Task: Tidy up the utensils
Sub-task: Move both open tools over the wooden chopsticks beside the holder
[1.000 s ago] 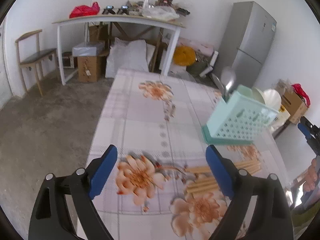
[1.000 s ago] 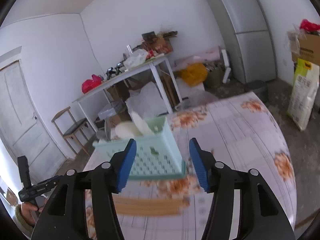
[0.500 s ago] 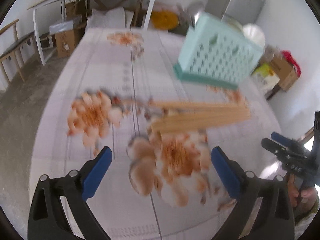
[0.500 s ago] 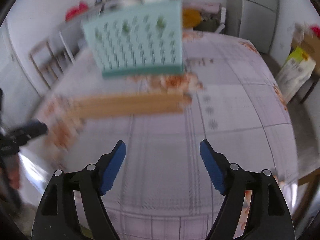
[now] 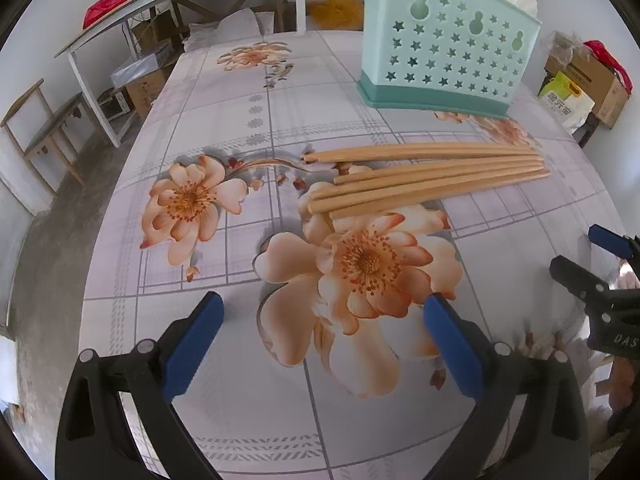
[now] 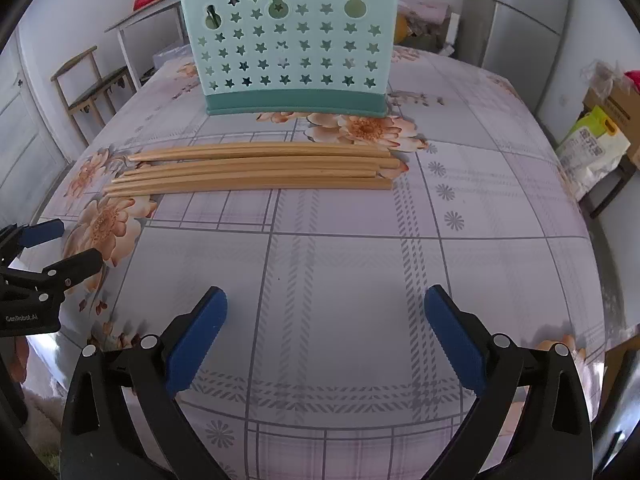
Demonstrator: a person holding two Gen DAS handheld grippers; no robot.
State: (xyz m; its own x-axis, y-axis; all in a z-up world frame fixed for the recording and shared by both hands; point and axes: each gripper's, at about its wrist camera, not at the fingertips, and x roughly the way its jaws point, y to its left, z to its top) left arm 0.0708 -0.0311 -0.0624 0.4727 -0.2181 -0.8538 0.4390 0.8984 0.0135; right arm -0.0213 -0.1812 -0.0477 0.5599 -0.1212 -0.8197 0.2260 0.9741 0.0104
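Your chopsticks (image 6: pixel 256 170) lie flat across the surface (image 6: pixel 360 280), thin tips toward your left, before the mint utensil holder (image 6: pixel 292 40). Right gripper (image 6: pixel 326 334) opening, left gripper (image 5: pixel 324 340) wide, both empty.

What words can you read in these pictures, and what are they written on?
"GenRobot.AI": white letters on the black body of the left tool, seen from the right wrist view.
"DAS": cut-off white letters on the black body of the right tool, seen from the left wrist view.
Print on the yellow-green bag and the cardboard box: too blurred to read.
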